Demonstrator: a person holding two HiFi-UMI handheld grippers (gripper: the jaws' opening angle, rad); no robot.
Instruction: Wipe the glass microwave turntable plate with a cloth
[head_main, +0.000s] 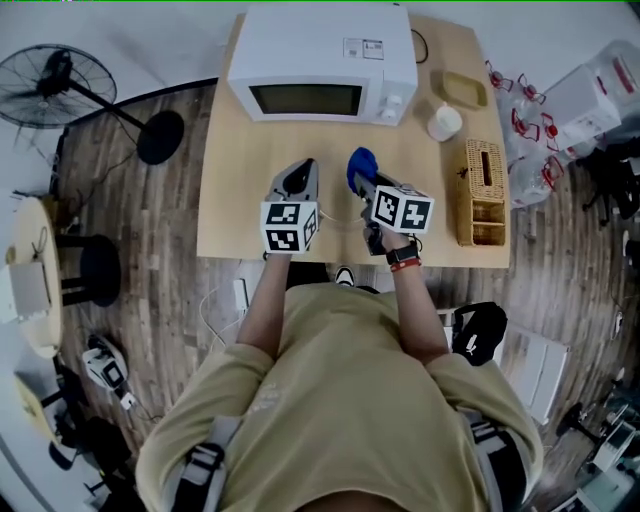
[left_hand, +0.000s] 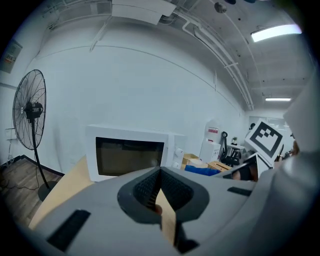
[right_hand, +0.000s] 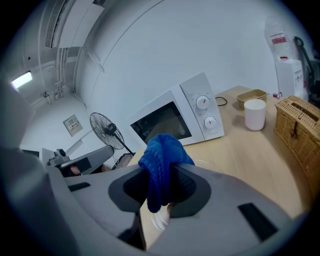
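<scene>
The right gripper (right_hand: 160, 181) is clamping a blue cloth (right_hand: 162, 157) between its fingers, the cloth bunching above them. The left gripper's (left_hand: 160, 174) fingers are pressing together over the table (head_main: 238, 200).

The microwave label (head_main: 363, 48) looks too blurred to read.

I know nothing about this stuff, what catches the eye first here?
The bright blue cloth stands out, pinched in the right gripper above the pale wooden table. Behind it sits a white box-shaped microwave oven, door closed, at the table's far edge. The left gripper is shut on nothing.
</scene>
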